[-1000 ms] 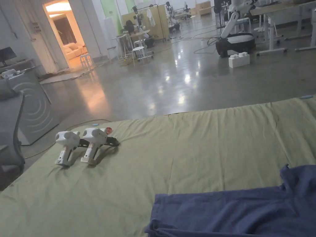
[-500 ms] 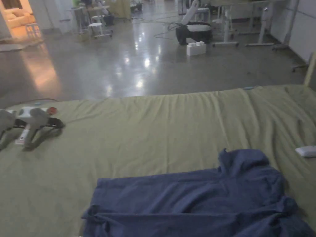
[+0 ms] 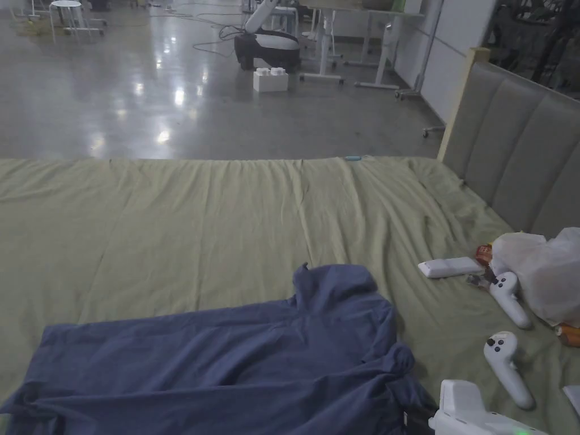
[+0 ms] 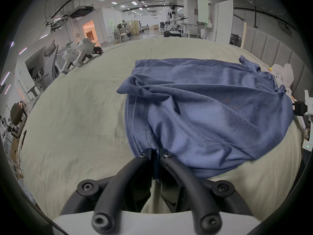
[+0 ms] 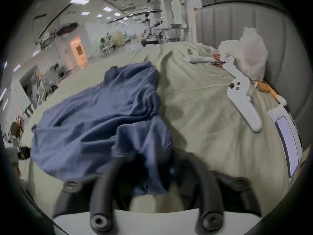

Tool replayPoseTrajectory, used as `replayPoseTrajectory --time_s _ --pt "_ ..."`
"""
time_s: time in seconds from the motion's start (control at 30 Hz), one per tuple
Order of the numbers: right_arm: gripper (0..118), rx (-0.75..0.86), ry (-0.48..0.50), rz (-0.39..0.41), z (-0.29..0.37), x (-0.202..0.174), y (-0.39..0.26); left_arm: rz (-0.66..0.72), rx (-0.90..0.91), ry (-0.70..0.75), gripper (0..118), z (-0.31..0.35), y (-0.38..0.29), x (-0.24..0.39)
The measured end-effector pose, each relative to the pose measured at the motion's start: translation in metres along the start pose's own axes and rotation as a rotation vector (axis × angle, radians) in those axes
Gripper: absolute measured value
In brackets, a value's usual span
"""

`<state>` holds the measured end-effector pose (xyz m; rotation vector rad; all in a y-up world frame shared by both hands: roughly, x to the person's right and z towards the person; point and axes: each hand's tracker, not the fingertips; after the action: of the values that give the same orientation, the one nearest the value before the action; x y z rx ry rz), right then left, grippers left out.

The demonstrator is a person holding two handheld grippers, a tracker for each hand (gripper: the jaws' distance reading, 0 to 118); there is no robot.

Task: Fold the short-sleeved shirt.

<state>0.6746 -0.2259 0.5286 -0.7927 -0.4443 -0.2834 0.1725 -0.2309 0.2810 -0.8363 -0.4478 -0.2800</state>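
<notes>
A blue short-sleeved shirt (image 3: 226,362) lies crumpled on the green bed sheet (image 3: 198,226), its collar (image 3: 331,283) pointing to the far side. In the left gripper view my left gripper (image 4: 156,155) is shut on the shirt's (image 4: 203,113) near hem, with blue cloth pinched between the jaws. In the right gripper view, which is blurred, my right gripper (image 5: 154,157) stands open at the sleeve end of the shirt (image 5: 101,120), and loose cloth lies between its spread jaws. Its white body and black front (image 3: 419,422) show at the bottom of the head view, against the shirt's right edge.
Right of the shirt lie two white controllers (image 3: 507,368), a white flat pack (image 3: 450,267), a plastic bag (image 3: 541,272) and a tablet-like device (image 5: 286,142). A padded headboard (image 3: 510,141) bounds the bed's right side. Two spare grippers (image 4: 79,53) rest at the far left corner.
The head camera has swung to the right, so the spare grippers left the picture and the headboard and controllers came in. My right gripper's body now shows at the bottom edge.
</notes>
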Motion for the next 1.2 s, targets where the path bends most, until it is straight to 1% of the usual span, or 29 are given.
replayPoseTrajectory --time_s 0.03,0.07,0.1,0.17,0.2,0.27,0.33,0.47,0.5,0.6,0.73,0.87,1.0,1.1,1.13,1.17,1.2 --pt "12 0.009 -0.023 0.045 0.003 -0.01 -0.002 -0.002 0.001 0.002 6 0.0 0.0 0.001" --pt "12 0.016 -0.029 0.067 0.005 -0.014 -0.004 -0.003 -0.001 0.003 6 -0.001 0.0 0.001" --pt "11 0.004 -0.031 0.071 0.005 -0.016 -0.003 -0.004 -0.002 0.002 6 -0.002 0.0 0.0" --pt "8 0.006 -0.033 0.063 0.009 -0.019 0.0 0.01 -0.014 -0.023 5 0.001 0.004 -0.008" --pt "8 0.01 -0.039 0.067 0.012 -0.018 0.001 0.023 -0.006 -0.041 0 0.004 0.006 -0.013" --pt "8 0.038 -0.086 0.049 0.028 -0.016 0.007 0.056 0.057 -0.059 0 0.021 0.008 -0.022" --pt "8 0.08 -0.094 0.03 0.049 -0.018 0.01 0.12 0.076 -0.083 0 0.044 0.009 -0.03" --pt "8 0.103 -0.131 0.028 0.089 -0.021 0.002 0.278 0.115 -0.17 0 0.089 0.0 -0.051" --pt "8 0.107 -0.13 0.027 0.099 -0.02 -0.004 0.285 0.117 -0.156 0 0.097 -0.007 -0.054" --pt "8 0.111 -0.137 0.022 0.127 -0.018 -0.025 0.23 0.113 -0.142 0 0.124 -0.033 -0.057" --pt "8 0.071 -0.117 -0.028 0.158 -0.016 -0.062 0.214 0.056 -0.156 0 0.144 -0.074 -0.061" --pt "8 0.044 -0.124 0.015 0.173 -0.026 -0.091 0.199 0.032 -0.137 0 0.153 -0.099 -0.059" --pt "8 0.035 -0.116 -0.006 0.182 -0.029 -0.103 0.215 0.037 -0.128 0 0.156 -0.107 -0.061" --pt "8 0.02 -0.105 0.0 0.178 -0.027 -0.108 0.202 0.085 -0.1 2 0.158 -0.109 -0.058" --pt "9 0.018 -0.107 0.005 0.175 -0.027 -0.11 0.193 0.085 -0.087 14 0.157 -0.108 -0.056" --pt "11 -0.012 -0.109 0.017 0.173 -0.026 -0.11 0.176 0.072 -0.064 28 0.155 -0.108 -0.055" --pt "19 -0.029 -0.112 0.013 0.171 -0.025 -0.111 0.162 0.075 -0.068 49 0.156 -0.107 -0.054"
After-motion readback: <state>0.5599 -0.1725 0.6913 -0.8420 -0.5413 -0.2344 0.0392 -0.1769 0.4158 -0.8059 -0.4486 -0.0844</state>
